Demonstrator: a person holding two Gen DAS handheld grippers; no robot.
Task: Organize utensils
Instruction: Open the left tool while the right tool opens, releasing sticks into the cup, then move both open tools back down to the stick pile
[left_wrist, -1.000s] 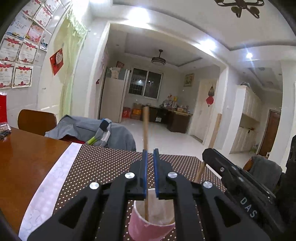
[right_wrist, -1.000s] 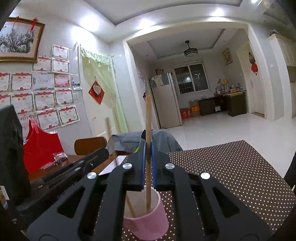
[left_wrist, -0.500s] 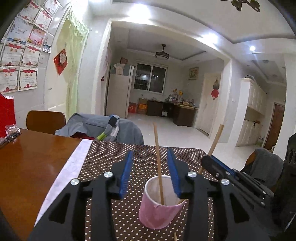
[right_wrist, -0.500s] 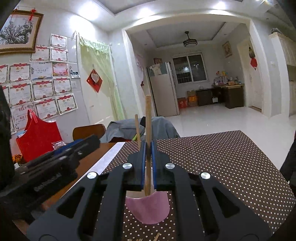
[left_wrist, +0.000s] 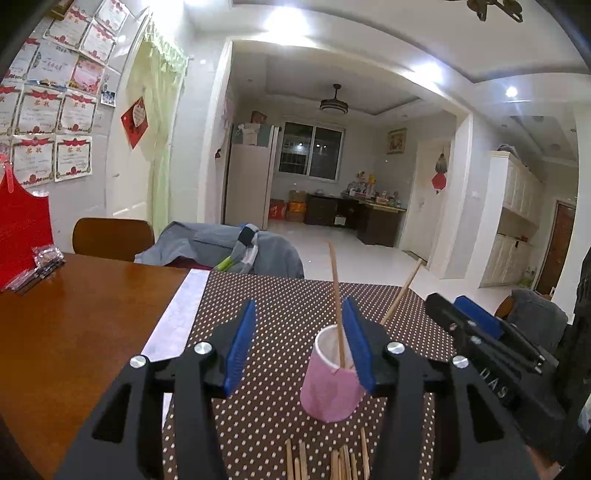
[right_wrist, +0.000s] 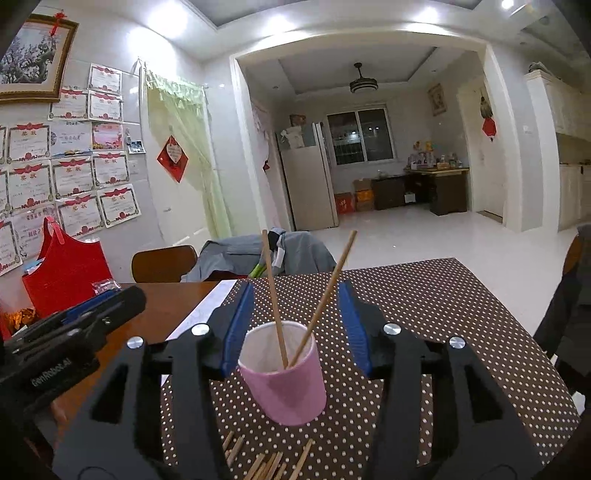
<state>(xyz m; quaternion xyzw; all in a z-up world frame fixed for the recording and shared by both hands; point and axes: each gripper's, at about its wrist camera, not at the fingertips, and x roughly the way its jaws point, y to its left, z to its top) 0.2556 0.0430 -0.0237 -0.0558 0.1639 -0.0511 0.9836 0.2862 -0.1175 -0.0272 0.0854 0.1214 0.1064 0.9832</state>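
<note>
Two chopsticks (right_wrist: 275, 295) are standing in the pink cup (right_wrist: 284, 380) on the bench (left_wrist: 74, 314). Both the left gripper (left_wrist: 299, 347) and right gripper (right_wrist: 291, 332) jaws are opening, holding nothing. Loose chopsticks (right_wrist: 266, 463) are remaining before the cup.

a home: dining table (left_wrist: 74, 314), fridge (right_wrist: 306, 181), framed certificates (right_wrist: 74, 177).
</note>
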